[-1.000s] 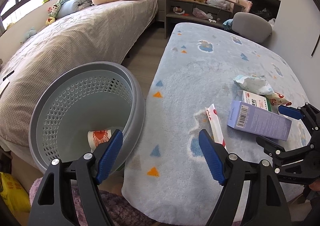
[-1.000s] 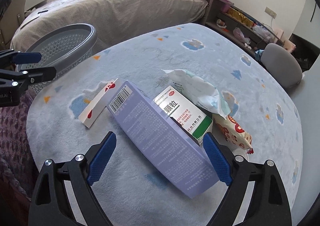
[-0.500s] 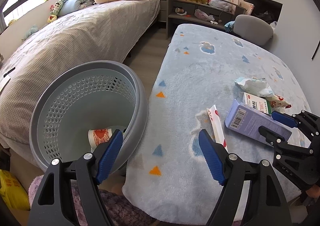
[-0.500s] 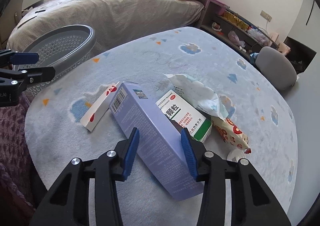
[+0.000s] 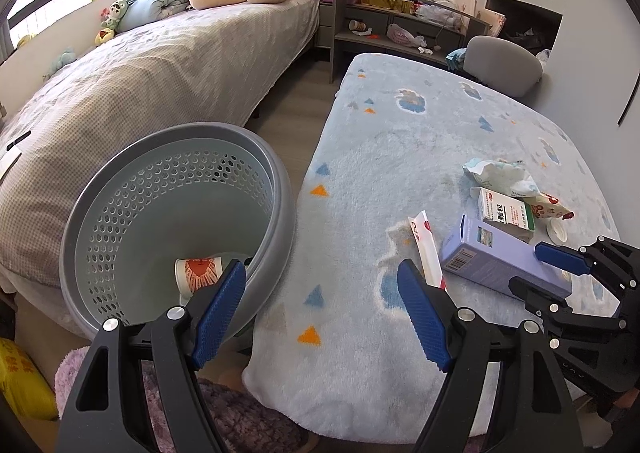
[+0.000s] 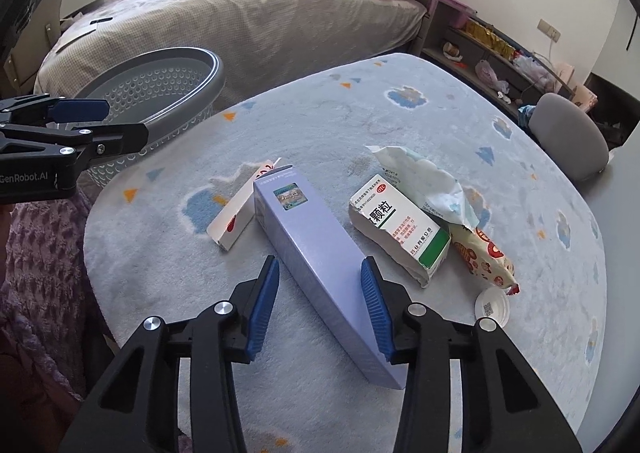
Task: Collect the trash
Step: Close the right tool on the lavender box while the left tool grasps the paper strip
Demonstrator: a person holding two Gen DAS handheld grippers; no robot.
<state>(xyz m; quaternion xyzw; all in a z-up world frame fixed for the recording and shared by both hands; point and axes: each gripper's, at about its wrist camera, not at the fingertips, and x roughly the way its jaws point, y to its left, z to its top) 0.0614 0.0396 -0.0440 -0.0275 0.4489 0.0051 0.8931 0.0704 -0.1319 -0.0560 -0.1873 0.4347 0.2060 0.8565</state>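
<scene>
Item in hand: long purple carton (image 6: 320,269), lying on the pale blue fleece cover (image 6: 400,125) of the table, one end tipped up off the fleece.
Right gripper (image 6: 320,293): clamped across the carton's near half, both blue pads against its long sides.
Left gripper (image 5: 320,305): wide apart, nothing between the pads, hanging between basket and table edge.
Receptacle: grey perforated basket (image 5: 280,189), just beside the table on the left; one paper cup (image 5: 200,273) already at the bottom.
Remaining on the fleece: narrow red-and-white sachet box (image 6: 236,217), touching the carton's far end; white-and-green medicine box (image 6: 400,229); crumpled wipes pack (image 6: 424,181); snack wrapper (image 6: 484,257); small white cap (image 6: 492,305).
Step, as judged: pickup of the carton, grip made, lift barely begun.
Next move, as judged: lift clear of the sachet box, carry left over the basket rim, release above the cup. Firm hold needed; long carton likely to pivot.
</scene>
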